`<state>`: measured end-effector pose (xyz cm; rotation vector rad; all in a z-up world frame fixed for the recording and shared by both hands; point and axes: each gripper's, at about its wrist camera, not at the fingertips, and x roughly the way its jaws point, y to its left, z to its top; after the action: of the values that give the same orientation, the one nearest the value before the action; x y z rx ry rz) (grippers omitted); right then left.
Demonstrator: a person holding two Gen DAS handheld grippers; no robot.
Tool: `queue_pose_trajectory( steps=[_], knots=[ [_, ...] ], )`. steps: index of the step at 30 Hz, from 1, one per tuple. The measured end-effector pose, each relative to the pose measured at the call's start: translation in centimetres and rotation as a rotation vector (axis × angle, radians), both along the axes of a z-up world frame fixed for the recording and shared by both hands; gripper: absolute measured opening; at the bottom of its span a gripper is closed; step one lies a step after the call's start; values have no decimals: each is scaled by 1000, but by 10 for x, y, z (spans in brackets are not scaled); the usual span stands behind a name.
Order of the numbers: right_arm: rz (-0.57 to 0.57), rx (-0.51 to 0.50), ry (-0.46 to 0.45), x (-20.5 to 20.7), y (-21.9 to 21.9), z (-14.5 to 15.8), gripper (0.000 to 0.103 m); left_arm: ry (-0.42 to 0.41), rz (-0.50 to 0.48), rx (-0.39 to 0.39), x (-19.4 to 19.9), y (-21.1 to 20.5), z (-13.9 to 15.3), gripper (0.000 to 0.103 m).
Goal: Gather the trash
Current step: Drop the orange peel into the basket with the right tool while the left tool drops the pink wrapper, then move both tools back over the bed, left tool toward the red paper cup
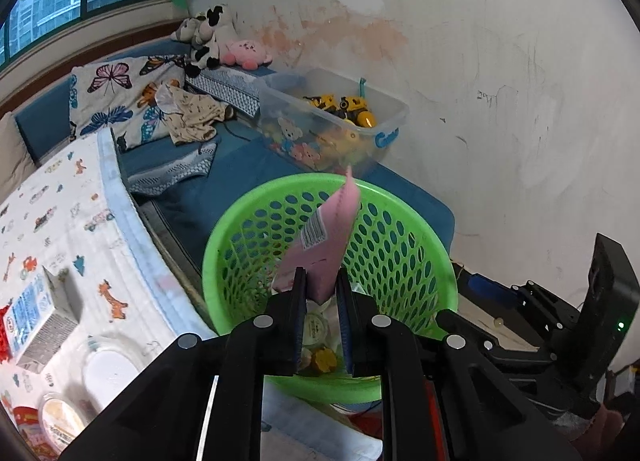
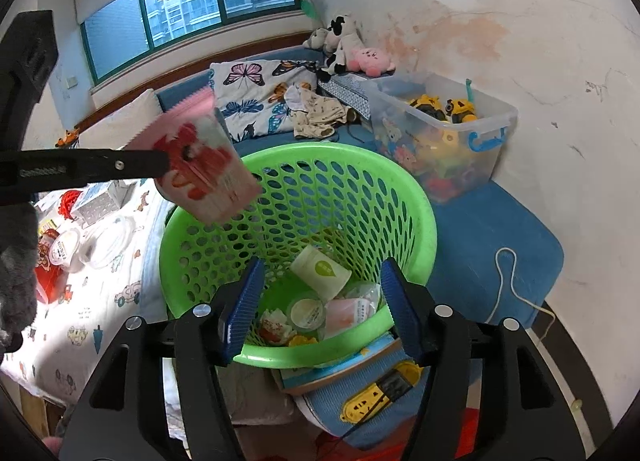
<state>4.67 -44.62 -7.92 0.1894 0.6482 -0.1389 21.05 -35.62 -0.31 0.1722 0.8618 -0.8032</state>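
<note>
My left gripper (image 1: 322, 281) is shut on a pink snack packet (image 1: 324, 233) and holds it above the green perforated basket (image 1: 416, 245). In the right wrist view the packet (image 2: 208, 173) hangs from the left gripper's finger over the basket's left rim (image 2: 424, 213). My right gripper (image 2: 320, 293) is open and empty, just above the basket's near rim. Inside the basket lie a paper cup (image 2: 320, 271), a round lidded tub (image 2: 306, 313) and other wrappers.
A bed with a cartoon-print sheet (image 1: 60, 229) at the left carries a milk carton (image 1: 36, 313), round tubs (image 2: 64, 247) and red packaging. A clear toy bin (image 2: 440, 137) stands behind the basket by the wall. A yellow power strip (image 2: 380, 393) lies below the basket.
</note>
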Motion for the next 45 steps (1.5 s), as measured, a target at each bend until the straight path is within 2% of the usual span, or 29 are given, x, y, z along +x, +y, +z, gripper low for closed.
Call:
queue_pose_trajectory(
  steps=[3,5,7,17,18,26,31,37,40,45],
  knots=[
    [-1,3,1,-2,2,-1,62,4,-5,4,0,-2,-4,17],
    [0,6,2,-3,3,-2,63,18,-4,-1,0,0,-7,25],
    [1,8,1,-3,5,-2,63,14,8,-4,-2,4,-9,40],
    [48,5,-16,-4,28,6,67,-25,117,0,-16,64,3,47],
    [55,5,-18,-3,31,7,68,-28,134,5,-16,71,6,51],
    [136,0,-27,8,67,14,71,-44,322,43,-16,153,14,62],
    [189,-10,-38,17,91,20,72,-23,451,73,-8,209,15,70],
    [242,-12,-43,27,117,25,73,29,547,102,2,263,7,76],
    [267,-18,-42,31,128,27,73,81,575,111,7,281,-5,82],
    [301,-30,-37,37,143,28,74,152,589,119,9,297,-25,82]
  ],
)
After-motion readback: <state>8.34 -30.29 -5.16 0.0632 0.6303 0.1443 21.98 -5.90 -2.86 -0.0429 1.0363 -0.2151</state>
